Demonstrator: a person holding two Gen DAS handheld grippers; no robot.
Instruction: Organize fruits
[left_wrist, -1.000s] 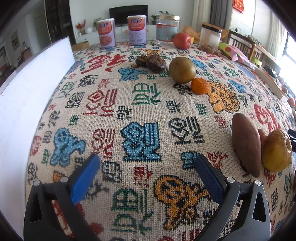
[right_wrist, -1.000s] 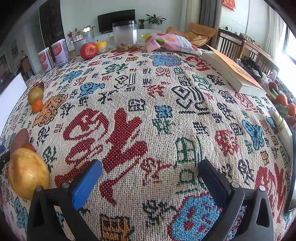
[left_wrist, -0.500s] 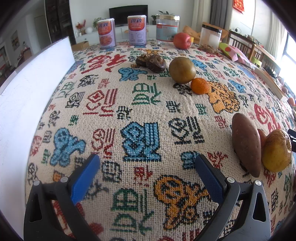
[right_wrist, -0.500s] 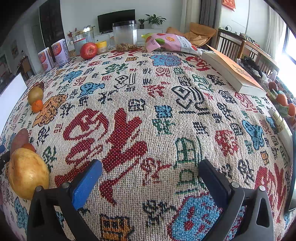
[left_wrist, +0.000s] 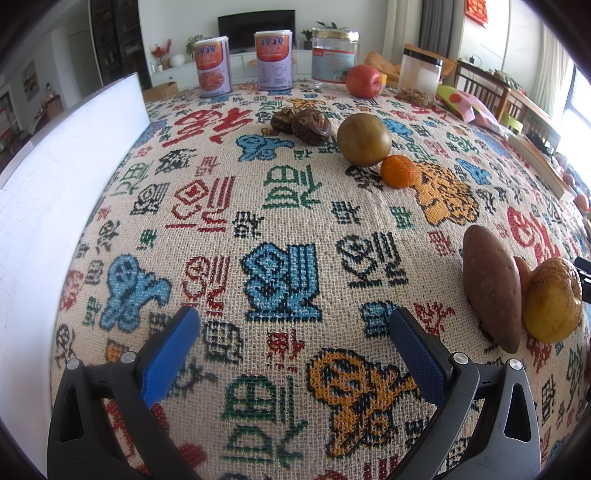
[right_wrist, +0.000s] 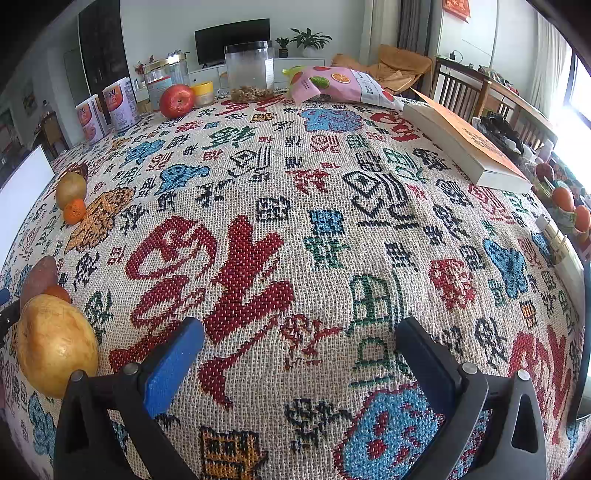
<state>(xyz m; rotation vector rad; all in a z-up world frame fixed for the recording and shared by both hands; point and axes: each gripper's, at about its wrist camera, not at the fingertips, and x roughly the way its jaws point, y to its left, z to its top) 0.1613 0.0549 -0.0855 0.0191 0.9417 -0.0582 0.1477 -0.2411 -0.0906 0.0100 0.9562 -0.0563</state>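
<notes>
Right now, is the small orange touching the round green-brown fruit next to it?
Touching. In the left wrist view the small orange sits pressed against the lower right side of the green-brown fruit, with no cloth visible between them. The right wrist view agrees.

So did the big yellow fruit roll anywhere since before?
No. The yellow fruit still leans beside the brown sweet potato, same spot on the patterned cloth.

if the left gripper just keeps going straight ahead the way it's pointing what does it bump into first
Mostly bare tablecloth lies ahead of the open left gripper. The first things near that line look like the dark wrinkled fruits, though depth is hard to judge.
</notes>
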